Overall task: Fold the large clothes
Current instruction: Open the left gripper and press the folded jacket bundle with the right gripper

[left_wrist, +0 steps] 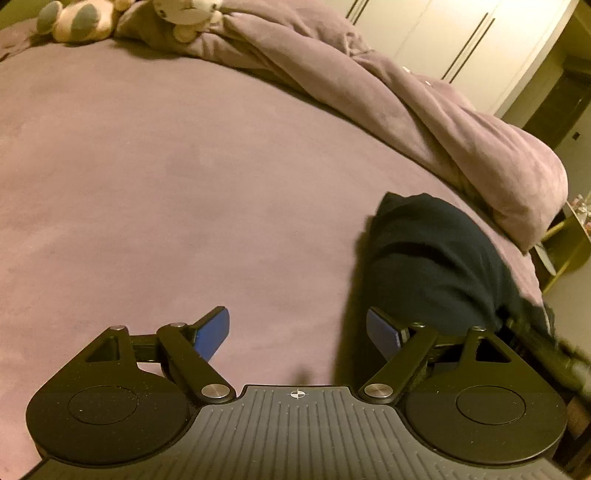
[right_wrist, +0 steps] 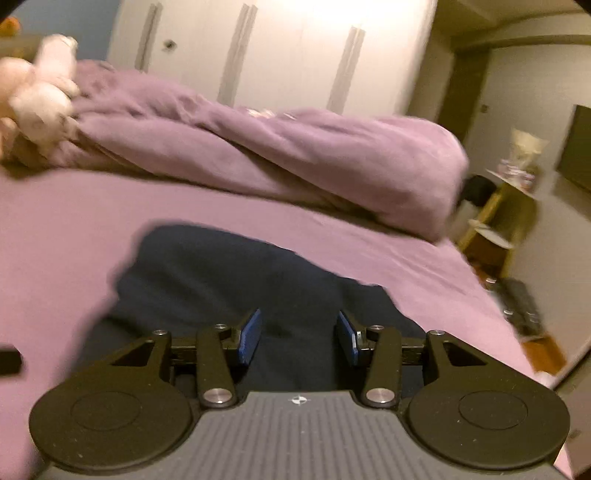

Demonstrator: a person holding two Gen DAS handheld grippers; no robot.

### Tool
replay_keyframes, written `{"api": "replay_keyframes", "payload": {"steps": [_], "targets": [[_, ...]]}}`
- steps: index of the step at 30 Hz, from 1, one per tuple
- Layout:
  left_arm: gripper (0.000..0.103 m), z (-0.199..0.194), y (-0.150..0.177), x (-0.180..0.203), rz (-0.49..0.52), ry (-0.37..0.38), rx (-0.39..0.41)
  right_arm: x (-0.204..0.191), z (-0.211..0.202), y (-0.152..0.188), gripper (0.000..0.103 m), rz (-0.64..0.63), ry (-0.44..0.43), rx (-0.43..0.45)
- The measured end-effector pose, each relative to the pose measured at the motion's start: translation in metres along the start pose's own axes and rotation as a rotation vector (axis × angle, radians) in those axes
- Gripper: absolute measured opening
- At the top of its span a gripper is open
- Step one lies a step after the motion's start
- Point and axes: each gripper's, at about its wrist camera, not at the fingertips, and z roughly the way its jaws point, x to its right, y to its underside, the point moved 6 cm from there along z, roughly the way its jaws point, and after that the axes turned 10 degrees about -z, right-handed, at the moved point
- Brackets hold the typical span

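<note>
Hovering over dark garment (right_wrist: 229, 280) on bed (left_wrist: 184, 184): left gripper (left_wrist: 297, 334) wide, right gripper (right_wrist: 298, 334) half-spread, both empty.

The right wrist view is smeared all over. The stuffed toys (right_wrist: 40, 99) at its left edge are just a pale blur, and the edge cuts them off. The dark navy garment (right_wrist: 229, 273) has a fuzzy outline there, and its near part is hidden under the right claw (right_wrist: 298, 336), so it is hard to tell what kind of clothing it is. The things on the yellow shelf (right_wrist: 506, 206) are too small and blurry to name. In the left wrist view, the garment (left_wrist: 436, 258) runs down behind the left claw (left_wrist: 297, 334), and its lower right end is a dark smear. The top edge cuts off the stuffed toys (left_wrist: 85, 18).
</note>
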Motion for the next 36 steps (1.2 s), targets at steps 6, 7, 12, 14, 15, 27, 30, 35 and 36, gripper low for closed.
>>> {"api": "replay_keyframes", "payload": {"steps": [6, 7, 12, 14, 15, 27, 30, 35, 36], "targets": [[0.088, 0.013, 0.019, 0.034, 0.025, 0.028, 0.105, 0.05, 0.017, 0.049, 0.049, 0.179, -0.023, 0.033], [0.088, 0.015, 0.02, 0.036, 0.035, 0.013, 0.117, 0.058, 0.018, 0.056, 0.049, 0.212, -0.034, 0.039], [0.088, 0.03, 0.016, 0.036, 0.024, -0.048, 0.109, 0.071, 0.031, 0.067, 0.05, 0.302, -0.088, 0.044], [0.089, 0.033, 0.016, 0.033, 0.019, -0.05, 0.089, 0.068, 0.031, 0.068, 0.051, 0.29, -0.077, 0.049], [0.089, 0.034, 0.015, 0.031, 0.011, -0.049, 0.084, 0.067, 0.03, 0.069, 0.051, 0.285, -0.072, 0.054], [0.088, 0.021, 0.019, 0.015, -0.063, -0.089, -0.043, 0.065, 0.016, 0.059, 0.06, 0.261, -0.048, 0.064], [0.088, 0.006, 0.027, 0.007, -0.058, -0.088, -0.054, 0.064, -0.011, 0.055, 0.073, 0.258, -0.041, 0.092], [0.088, -0.022, 0.045, -0.011, -0.034, -0.072, -0.078, 0.069, -0.071, 0.083, 0.085, 0.246, -0.006, 0.161], [0.088, -0.029, 0.05, -0.016, -0.016, -0.064, -0.081, 0.071, -0.082, 0.092, 0.085, 0.253, -0.012, 0.145]]}}
